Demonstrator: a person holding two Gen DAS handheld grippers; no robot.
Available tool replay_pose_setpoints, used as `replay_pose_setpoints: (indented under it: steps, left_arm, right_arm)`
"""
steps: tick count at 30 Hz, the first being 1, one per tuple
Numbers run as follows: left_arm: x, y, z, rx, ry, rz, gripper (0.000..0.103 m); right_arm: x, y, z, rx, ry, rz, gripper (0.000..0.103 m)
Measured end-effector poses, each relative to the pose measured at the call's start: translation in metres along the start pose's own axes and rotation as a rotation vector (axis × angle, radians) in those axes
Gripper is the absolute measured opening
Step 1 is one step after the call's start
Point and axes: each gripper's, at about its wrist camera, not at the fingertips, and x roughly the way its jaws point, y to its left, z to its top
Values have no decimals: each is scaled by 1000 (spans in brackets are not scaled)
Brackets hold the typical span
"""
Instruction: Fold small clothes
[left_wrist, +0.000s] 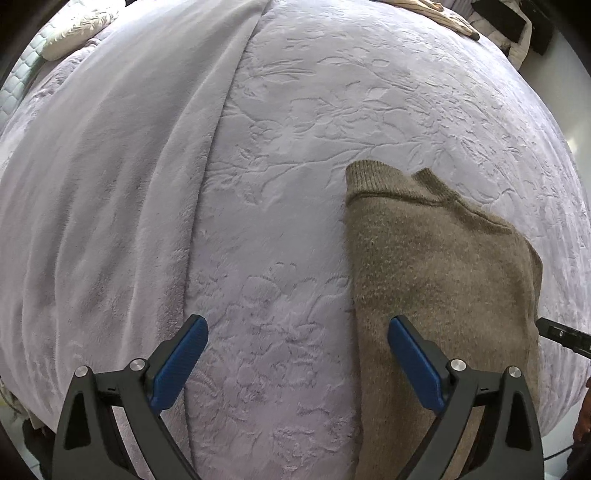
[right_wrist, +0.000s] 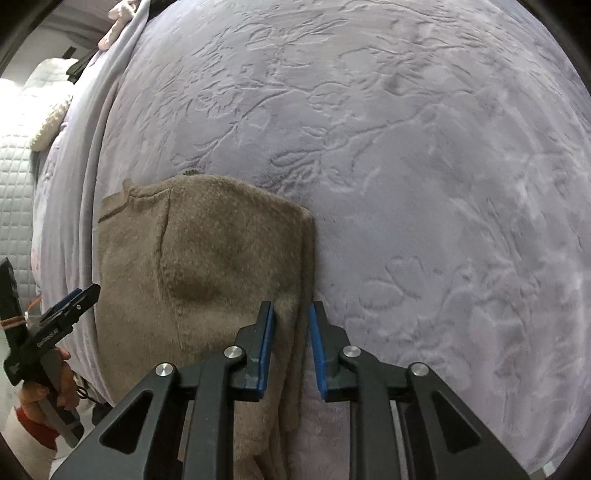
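**Grippers over a folded brown sweater**

Left gripper (left_wrist: 297, 356) hangs with its blue-padded fingers (left_wrist: 177, 363) spread wide and nothing between them; one finger sits over the lavender blanket (left_wrist: 280, 140), the other over the near left part of the brown knit sweater (left_wrist: 436, 273). Whether either pad touches the cloth cannot be told.

The right gripper (right_wrist: 291, 350) has its fingers parted only narrowly, standing on either side of the sweater's (right_wrist: 221, 251) right-hand folded edge. A visible gap remains on each side of the fabric, so the pads are not clamped on it.

The sweater lies flat on the blanket (right_wrist: 406, 184), folded into a rough rectangle, with its ribbed collar at the far end and its near end running out of view below both cameras. A sleeve seam curves across its upper face.

The blanket carries an embossed floral pattern, and a smooth folded-over strip of it runs along the left side. At the far left of the bed sits a cream pillow (left_wrist: 74, 33) on a quilted mattress (right_wrist: 14, 184).

From the right wrist view, the left gripper (right_wrist: 75, 299) shows at the left edge, held by a hand (right_wrist: 55, 384).
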Motion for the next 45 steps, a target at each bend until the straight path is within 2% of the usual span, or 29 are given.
replay_pose_setpoints:
  steps: [9, 15, 18, 20, 25, 29, 34, 45]
  left_arm:
    - [-7, 0, -8, 22, 5, 9, 99]
    - [-15, 3, -24, 23, 18, 14, 99]
    - [-24, 3, -34, 24, -1, 15, 99]
    - [-31, 0, -41, 36, -1, 35, 102]
    - [-48, -15, -57, 81, 7, 67, 102]
    - [-60, -25, -67, 81, 14, 60, 102]
    - [-73, -33, -77, 63, 29, 67, 102]
    - [-89, -35, -80, 64, 21, 68, 102]
  right_arm:
    - [-2, 3, -15, 5, 17, -4, 22]
    - [-7, 1, -31, 20, 26, -11, 23]
    - [-9, 5, -41, -4, 38, -40, 36]
    - [-12, 10, -48, -26, 41, -53, 55]
    - [-22, 27, -65, -68, 30, -57, 78]
    - [-33, 45, -78, -118, -28, -81, 87]
    - [-45, 59, -92, -131, -68, -123, 87]
    - [-53, 64, -96, -81, -56, -164, 87]
